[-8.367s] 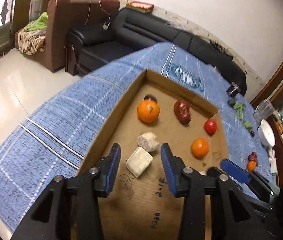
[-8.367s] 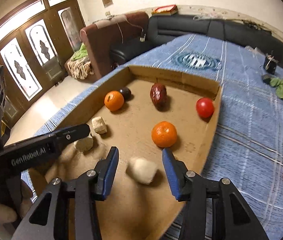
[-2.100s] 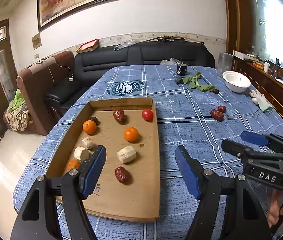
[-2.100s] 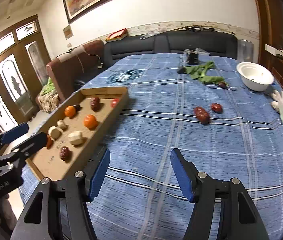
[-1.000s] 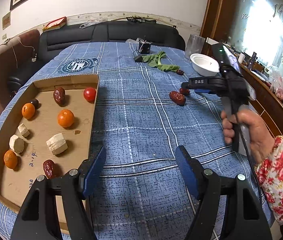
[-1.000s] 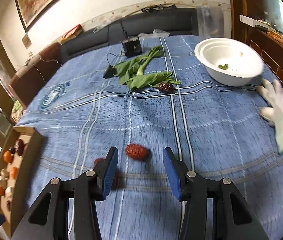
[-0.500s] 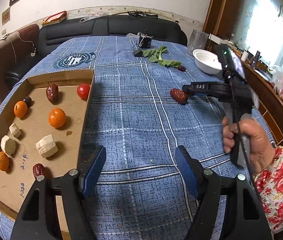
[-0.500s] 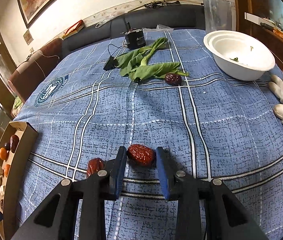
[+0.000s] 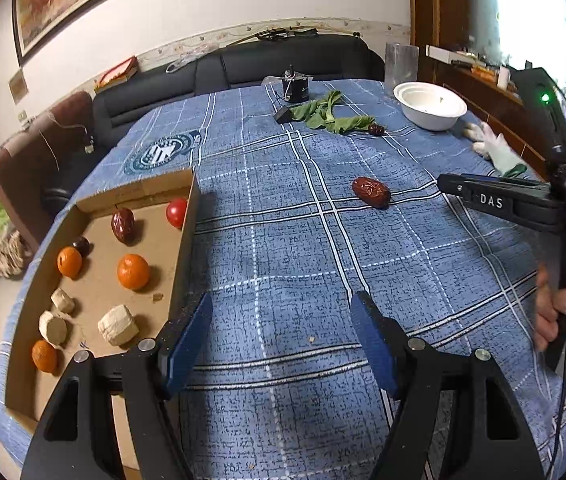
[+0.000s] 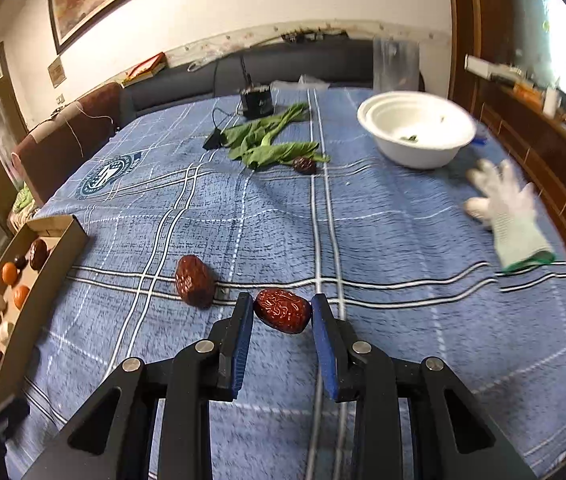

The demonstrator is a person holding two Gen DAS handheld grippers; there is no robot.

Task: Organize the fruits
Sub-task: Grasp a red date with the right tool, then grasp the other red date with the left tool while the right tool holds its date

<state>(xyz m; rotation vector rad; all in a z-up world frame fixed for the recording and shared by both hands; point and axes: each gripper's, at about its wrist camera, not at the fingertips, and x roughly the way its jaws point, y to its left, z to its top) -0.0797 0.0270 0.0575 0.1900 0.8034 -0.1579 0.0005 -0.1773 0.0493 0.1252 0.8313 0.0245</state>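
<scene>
My right gripper (image 10: 282,314) is shut on a red date (image 10: 282,311), held just above the blue cloth. A second red date (image 10: 194,280) lies on the cloth just to its left; it also shows in the left wrist view (image 9: 371,191). A third date (image 10: 304,165) lies by the green leaves. My left gripper (image 9: 281,336) is open and empty, low over the cloth beside the cardboard tray (image 9: 181,248). The tray holds oranges (image 9: 133,271), a red date (image 9: 122,220), a tomato (image 9: 176,213) and pale chunks (image 9: 118,324).
A white bowl (image 10: 417,130) and a white glove (image 10: 509,210) lie at the right. Green leaves (image 10: 269,142) and a small black device (image 10: 257,102) sit at the far side. A black sofa runs behind the table. The table's right edge meets a wooden cabinet.
My right gripper has closed on the red date and lifted it slightly. My left gripper has drifted, staying open by the tray's right wall.
</scene>
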